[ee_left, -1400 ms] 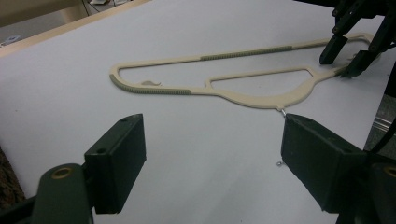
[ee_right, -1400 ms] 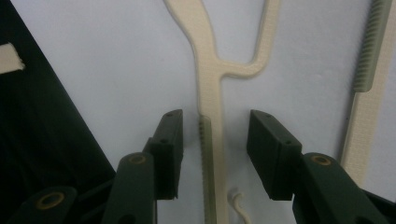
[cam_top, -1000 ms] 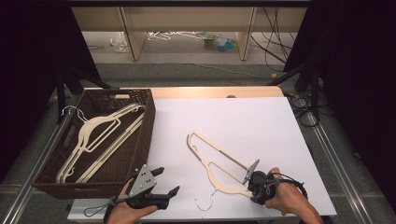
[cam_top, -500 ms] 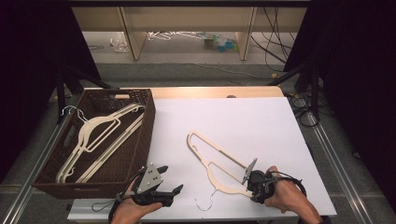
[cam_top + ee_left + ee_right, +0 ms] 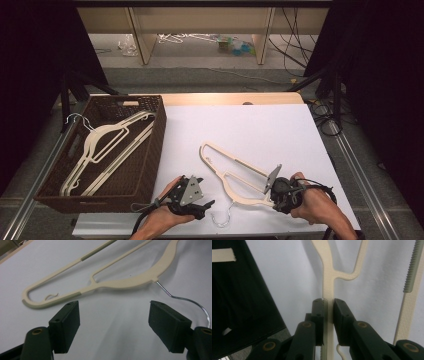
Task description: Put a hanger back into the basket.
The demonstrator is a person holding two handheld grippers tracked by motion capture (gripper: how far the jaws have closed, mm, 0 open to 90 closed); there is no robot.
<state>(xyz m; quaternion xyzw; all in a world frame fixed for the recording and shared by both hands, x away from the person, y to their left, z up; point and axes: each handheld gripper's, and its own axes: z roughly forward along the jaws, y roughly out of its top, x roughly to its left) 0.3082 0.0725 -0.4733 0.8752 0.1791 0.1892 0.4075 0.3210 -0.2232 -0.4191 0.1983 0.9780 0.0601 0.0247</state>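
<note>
Your right gripper clamps the cream hanger; its hook lies at three o'clock of your wide-open, empty left gripper, whose jaws have just been closing slightly, on the white table.

free: white table beyond hanger | obstacle: basket wall at left

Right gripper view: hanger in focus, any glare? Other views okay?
Right gripper view: cream hanger fairly sharp at the pads, no glare, near jaws slightly soft. Left gripper view: jaw pads soft; small glint on the hanger's metal hook. High view: white tabletop evenly lit, surroundings very dark, image slightly soft.
</note>
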